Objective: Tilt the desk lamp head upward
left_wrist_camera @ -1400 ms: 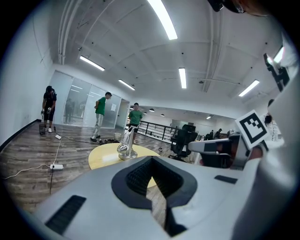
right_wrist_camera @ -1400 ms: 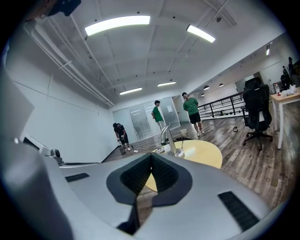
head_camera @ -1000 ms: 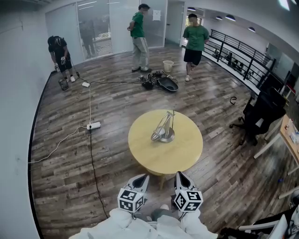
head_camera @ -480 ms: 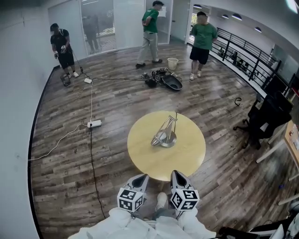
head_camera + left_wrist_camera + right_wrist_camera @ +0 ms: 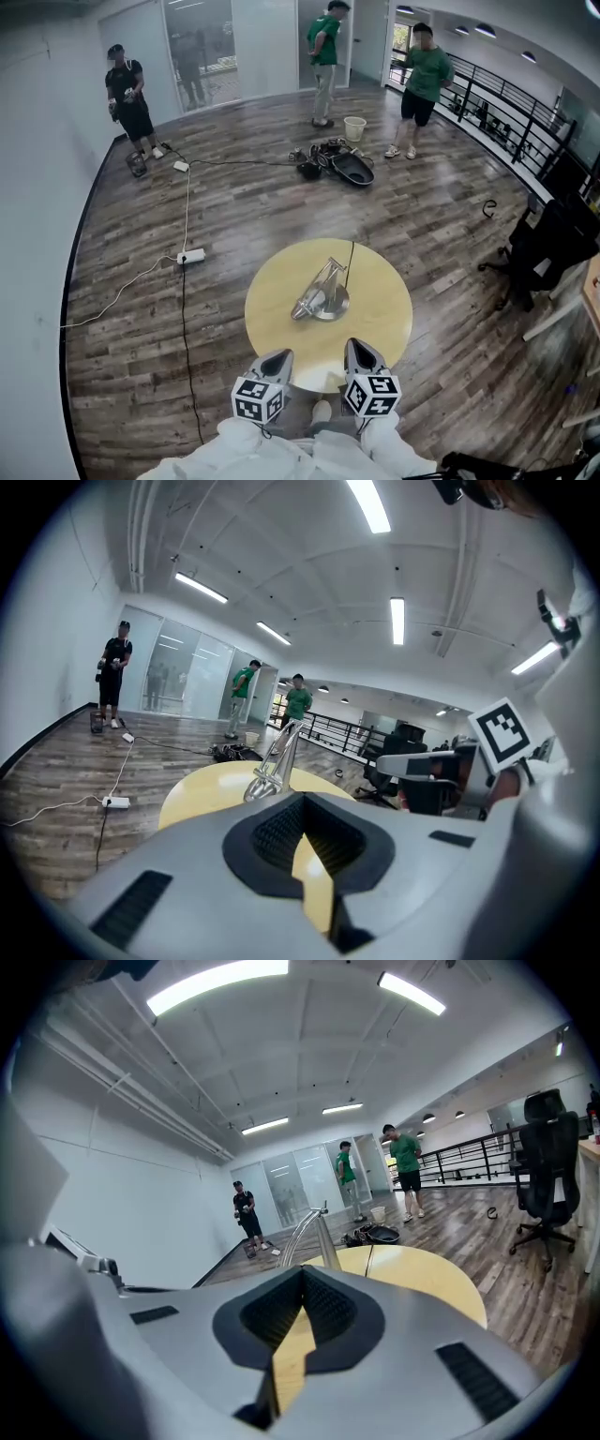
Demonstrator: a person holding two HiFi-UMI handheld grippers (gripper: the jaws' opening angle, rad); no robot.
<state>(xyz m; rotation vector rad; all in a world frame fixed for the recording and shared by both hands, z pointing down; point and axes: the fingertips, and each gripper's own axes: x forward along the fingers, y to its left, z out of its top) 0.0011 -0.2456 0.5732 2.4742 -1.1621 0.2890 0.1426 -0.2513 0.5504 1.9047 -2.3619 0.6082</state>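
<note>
A silver desk lamp (image 5: pixel 319 292) stands in the middle of a round yellow table (image 5: pixel 375 314); its arm is folded low and its head points down to the left onto the tabletop. A thin cord runs from it to the table's far edge. My left gripper (image 5: pixel 280 357) and right gripper (image 5: pixel 359 350) hover side by side at the table's near edge, short of the lamp. Both are shut with nothing in them. The left gripper view shows the lamp (image 5: pixel 276 761) straight ahead beyond the closed left gripper (image 5: pixel 302 801). In the right gripper view the lamp (image 5: pixel 315 1230) rises just past the right gripper (image 5: pixel 303 1272).
Three people stand at the far end of the wooden floor. A power strip (image 5: pixel 190 255) with cables lies on the floor to the left. A heap of gear (image 5: pixel 335 163) and a bucket (image 5: pixel 354 127) sit farther back. A black office chair (image 5: pixel 548 251) stands at the right.
Both grippers have moved forward together towards the table, and the table with the lamp now sits closer in the head view. The jaws stayed shut.
</note>
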